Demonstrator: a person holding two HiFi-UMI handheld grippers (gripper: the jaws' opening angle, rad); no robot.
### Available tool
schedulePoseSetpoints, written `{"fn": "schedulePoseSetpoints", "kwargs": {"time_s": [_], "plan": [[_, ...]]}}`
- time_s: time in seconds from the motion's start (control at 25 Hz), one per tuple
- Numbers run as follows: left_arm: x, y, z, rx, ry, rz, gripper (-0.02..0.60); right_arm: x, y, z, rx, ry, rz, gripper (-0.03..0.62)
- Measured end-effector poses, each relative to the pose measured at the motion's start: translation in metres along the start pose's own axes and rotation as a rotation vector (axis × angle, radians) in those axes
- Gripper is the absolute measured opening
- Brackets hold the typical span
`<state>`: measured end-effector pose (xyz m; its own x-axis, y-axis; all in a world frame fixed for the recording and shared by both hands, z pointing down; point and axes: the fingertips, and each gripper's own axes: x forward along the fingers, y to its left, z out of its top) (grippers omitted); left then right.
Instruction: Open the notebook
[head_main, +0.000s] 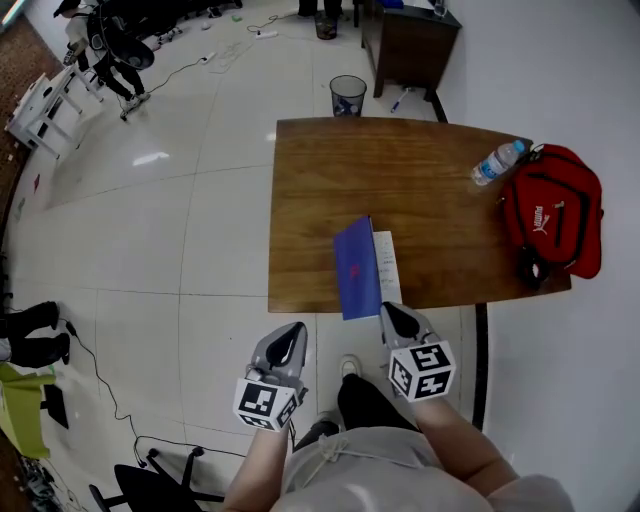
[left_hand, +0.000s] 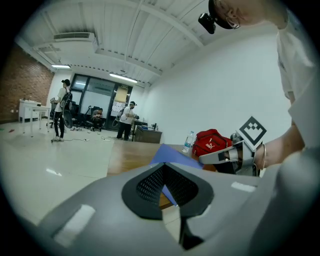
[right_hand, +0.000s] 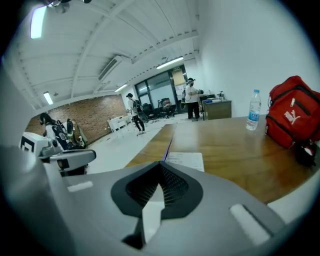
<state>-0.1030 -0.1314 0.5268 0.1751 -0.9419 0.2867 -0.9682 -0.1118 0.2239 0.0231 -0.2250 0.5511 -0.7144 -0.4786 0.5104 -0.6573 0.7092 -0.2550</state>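
The notebook (head_main: 356, 268) lies at the near edge of the wooden table (head_main: 420, 180). Its blue cover (left_hand: 172, 156) stands raised almost upright, and a white page (head_main: 388, 264) lies flat to its right. Nothing holds the cover. In the right gripper view the cover shows edge-on as a thin blue line (right_hand: 168, 146) beside the white page (right_hand: 186, 161). My left gripper (head_main: 293, 330) hangs off the table's near edge, left of the notebook, jaws together and empty (left_hand: 162, 167). Just off the notebook's near right corner, my right gripper (head_main: 392, 312) is also shut on nothing (right_hand: 161, 164).
A red backpack (head_main: 555, 210) and a water bottle (head_main: 497, 162) sit at the table's right end. A mesh bin (head_main: 347, 95) and a dark cabinet (head_main: 405, 40) stand beyond the far edge. People (left_hand: 127, 119) stand far off across the white floor.
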Motion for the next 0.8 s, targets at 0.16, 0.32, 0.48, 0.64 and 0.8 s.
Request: {"fn": "schedulePoseSetpoints", "kwargs": {"time_s": [0.16, 0.32, 0.48, 0.64, 0.8], "plan": [[-0.034, 0.029, 0.008, -0.007, -0.029, 0.096, 0.005, 0.014, 0.064, 0.014, -0.04, -0.007, 0.129, 0.005], [-0.067, 0.059, 0.004, -0.022, -0.042, 0.189, 0.005, 0.039, 0.117, 0.008, -0.09, 0.024, 0.224, 0.005], [-0.093, 0.078, -0.013, -0.058, -0.037, 0.267, 0.005, 0.062, 0.148, -0.012, -0.082, 0.077, 0.276, 0.005], [-0.109, 0.09, -0.042, -0.127, -0.007, 0.33, 0.005, 0.087, 0.165, -0.043, -0.071, 0.165, 0.319, 0.006], [-0.127, 0.097, -0.075, -0.201, 0.034, 0.386, 0.005, 0.109, 0.175, -0.089, -0.13, 0.262, 0.343, 0.006]]}}
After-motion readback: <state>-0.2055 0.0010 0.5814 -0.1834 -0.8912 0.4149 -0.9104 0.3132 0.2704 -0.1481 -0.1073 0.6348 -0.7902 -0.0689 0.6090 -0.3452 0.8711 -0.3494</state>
